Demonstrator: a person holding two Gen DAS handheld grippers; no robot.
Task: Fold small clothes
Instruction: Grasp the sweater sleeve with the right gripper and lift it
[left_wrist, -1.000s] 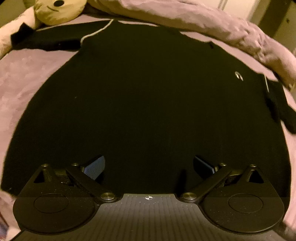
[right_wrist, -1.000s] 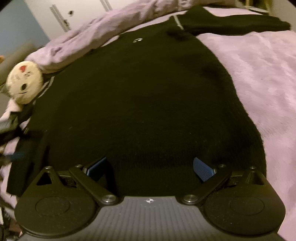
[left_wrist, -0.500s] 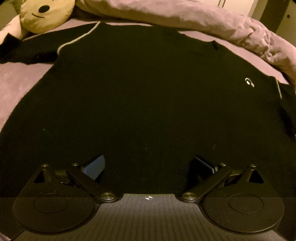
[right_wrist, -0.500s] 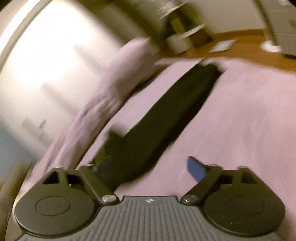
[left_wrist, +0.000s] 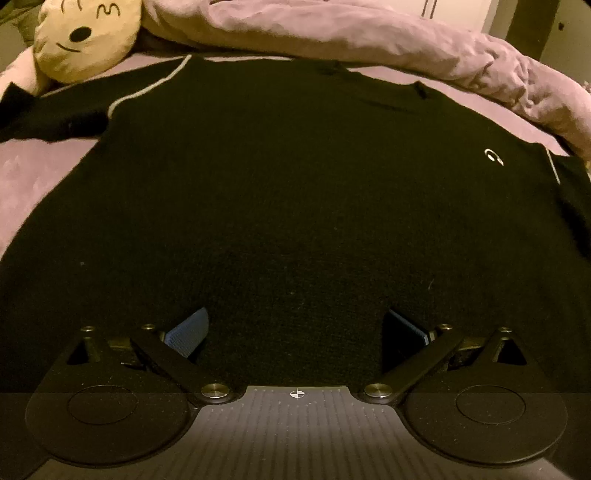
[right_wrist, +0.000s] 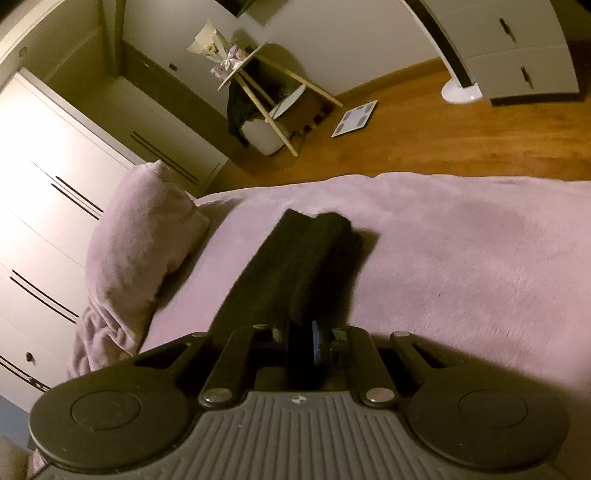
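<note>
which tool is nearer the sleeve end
Right. The right tool is shut on the sleeve; the left tool is open over the sweater's body.

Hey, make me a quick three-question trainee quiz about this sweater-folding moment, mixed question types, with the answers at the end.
1. True or false: the left gripper is open above the black sweater.
2. What does the right gripper pinch? A) pillow B) sleeve C) plush toy
3. Fill in: the plush toy lies near the sweater's ____ end.

Key: 1 true; 2 B; 3 shoulder
</note>
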